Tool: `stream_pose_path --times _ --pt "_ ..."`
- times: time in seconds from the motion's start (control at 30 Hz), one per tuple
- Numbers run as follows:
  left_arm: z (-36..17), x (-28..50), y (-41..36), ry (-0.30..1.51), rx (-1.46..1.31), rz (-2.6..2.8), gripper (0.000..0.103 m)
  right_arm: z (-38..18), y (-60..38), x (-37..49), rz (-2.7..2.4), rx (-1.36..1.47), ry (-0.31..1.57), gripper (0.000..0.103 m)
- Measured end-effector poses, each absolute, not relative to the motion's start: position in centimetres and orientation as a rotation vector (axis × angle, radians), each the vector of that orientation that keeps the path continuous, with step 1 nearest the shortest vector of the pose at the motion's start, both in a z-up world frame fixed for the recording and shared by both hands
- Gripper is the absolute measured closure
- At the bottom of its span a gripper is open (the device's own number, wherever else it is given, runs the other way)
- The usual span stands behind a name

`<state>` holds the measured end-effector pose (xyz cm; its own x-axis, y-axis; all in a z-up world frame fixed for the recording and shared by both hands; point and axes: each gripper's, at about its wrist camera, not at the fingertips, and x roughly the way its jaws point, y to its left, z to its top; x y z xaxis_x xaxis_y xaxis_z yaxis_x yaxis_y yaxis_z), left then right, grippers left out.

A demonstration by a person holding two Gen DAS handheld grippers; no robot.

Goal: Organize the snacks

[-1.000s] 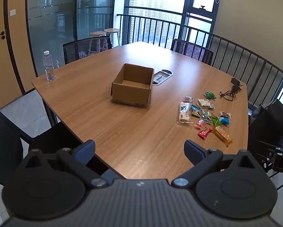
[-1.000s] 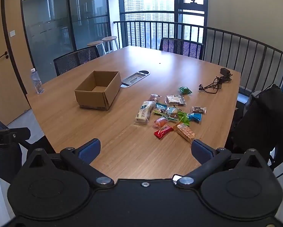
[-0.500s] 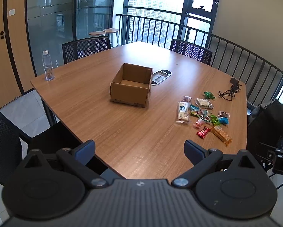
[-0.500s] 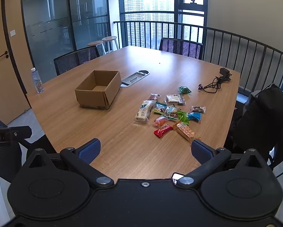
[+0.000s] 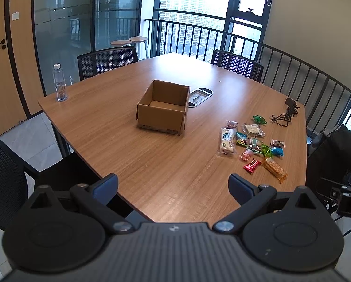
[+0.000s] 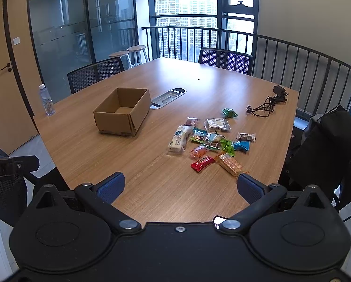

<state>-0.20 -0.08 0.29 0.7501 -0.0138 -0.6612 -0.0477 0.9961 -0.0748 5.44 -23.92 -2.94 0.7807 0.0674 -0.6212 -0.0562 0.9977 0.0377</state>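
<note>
The snacks [image 6: 210, 141] are lying in a loose bunch on the wooden table [image 6: 152, 188], over to the right of the cardboard box [image 6: 122, 112] and apart from it. The box is sitting open, and as far as its inside is showing, nothing is in it. So the job is looking like it is only starting: every snack is waiting to be moved, most likely into the box.

The left gripper [image 5: 173, 185] is hanging near the table edge with its fingers wide, holding nothing. The right gripper [image 6: 180, 184] is doing the same, nearer the snacks.

The right view is showing the red packet [image 6: 202, 163] and orange packet [image 6: 229, 164] bigger. The left view is looking straighter into the box [image 5: 162, 110].
</note>
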Motion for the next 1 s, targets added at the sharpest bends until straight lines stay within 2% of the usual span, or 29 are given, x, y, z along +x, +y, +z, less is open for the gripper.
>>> stream_pose_path --times 1.0 --pt "0.21 -0.22 -0.06 0.722 -0.090 0.020 0.003 -3.00 -24.02 5.52 0.071 0.024 0.677 0.000"
